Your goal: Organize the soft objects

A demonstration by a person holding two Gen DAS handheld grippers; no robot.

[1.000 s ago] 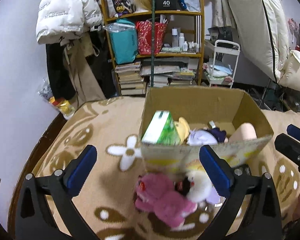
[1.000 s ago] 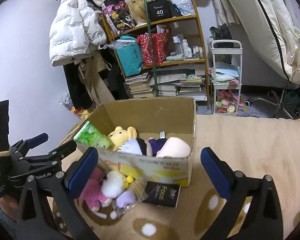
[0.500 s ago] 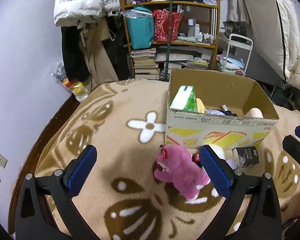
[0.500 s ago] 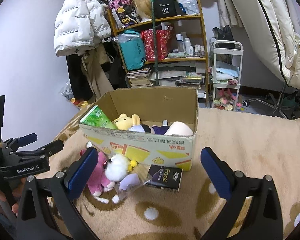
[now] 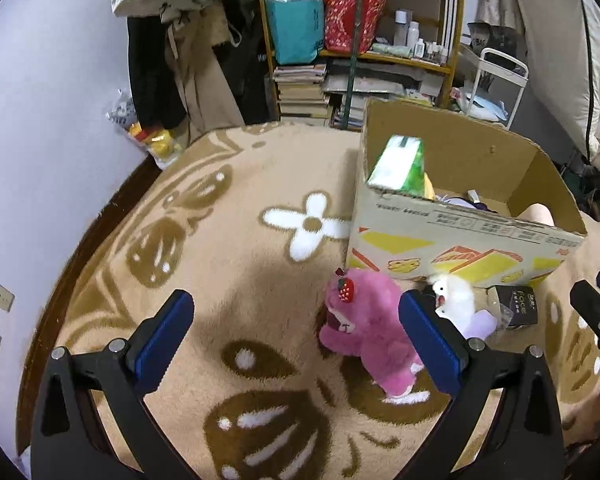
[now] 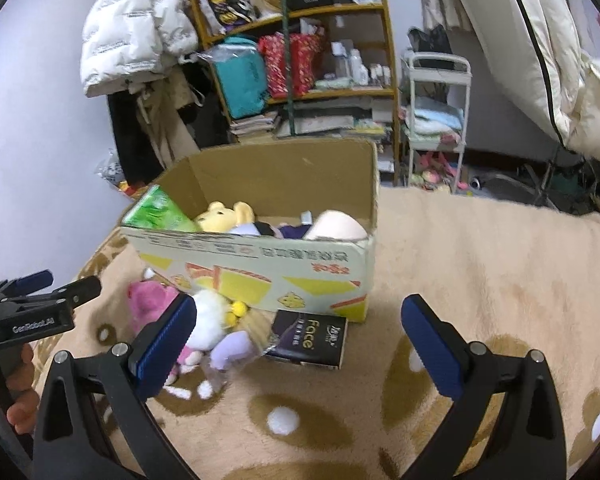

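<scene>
A cardboard box (image 5: pixel 440 236) (image 6: pixel 260 256) stands on the patterned blanket and holds a yellow bear (image 6: pixel 224 216), a green tissue pack (image 5: pixel 400 164) (image 6: pixel 156 212) and other soft toys. In front of it lie a pink plush bear (image 5: pixel 368 328) (image 6: pixel 148 296), a white plush (image 5: pixel 456 292) (image 6: pixel 208 320), a purple toy in clear wrap (image 6: pixel 236 348) and a black "Face" pack (image 6: pixel 312 340) (image 5: pixel 516 304). My left gripper (image 5: pixel 296 340) is open and empty, above the blanket left of the pink bear. My right gripper (image 6: pixel 300 344) is open and empty, above the toys and black pack.
A wooden shelf (image 6: pixel 300 60) with bags, books and bottles stands behind the box. A white jacket (image 6: pixel 128 28) hangs at the left. A white cart (image 6: pixel 436 120) is to the right. The blanket's dark wooden edge (image 5: pixel 100 220) runs along the purple wall.
Both grippers have pulled back and up from the box. The left view has swung left, so the pink bear and box now sit toward its right. Both stay open.
</scene>
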